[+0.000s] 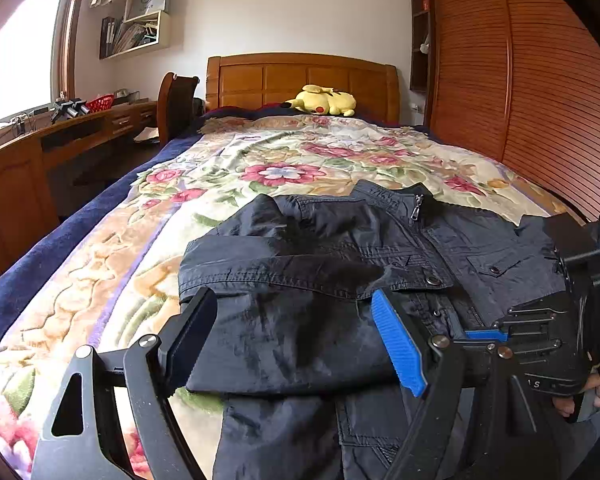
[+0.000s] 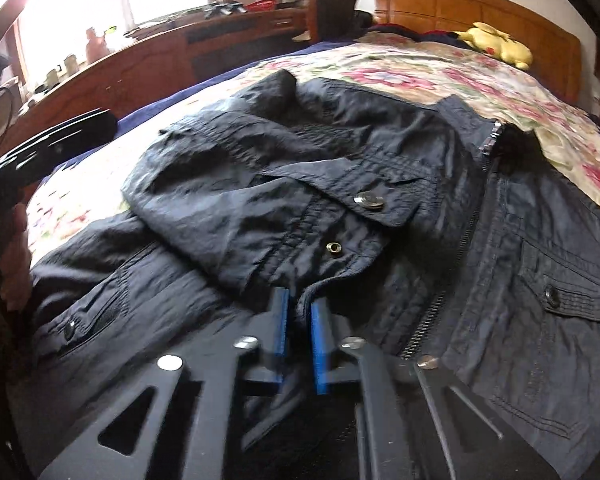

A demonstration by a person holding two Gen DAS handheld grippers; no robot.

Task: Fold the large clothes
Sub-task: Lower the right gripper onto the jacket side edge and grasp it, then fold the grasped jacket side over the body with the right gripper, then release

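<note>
A dark navy jacket [image 1: 320, 280] lies front-up on the floral bedspread [image 1: 260, 160], zipped, with its left sleeve folded across the chest. My left gripper [image 1: 296, 312] is open and empty, its fingers spread above the folded sleeve. My right gripper [image 2: 300, 312] is shut on a fold of the jacket [image 2: 340, 184] near the sleeve cuff and front zipper. The right gripper also shows in the left wrist view [image 1: 548, 320] at the right edge. The left gripper shows blurred in the right wrist view at far left.
A yellow plush toy [image 1: 324, 101] lies by the wooden headboard [image 1: 300, 76]. A wooden desk [image 1: 40, 148] and chair [image 1: 176, 100] stand left of the bed. A slatted wooden wardrobe [image 1: 540, 80] runs along the right side.
</note>
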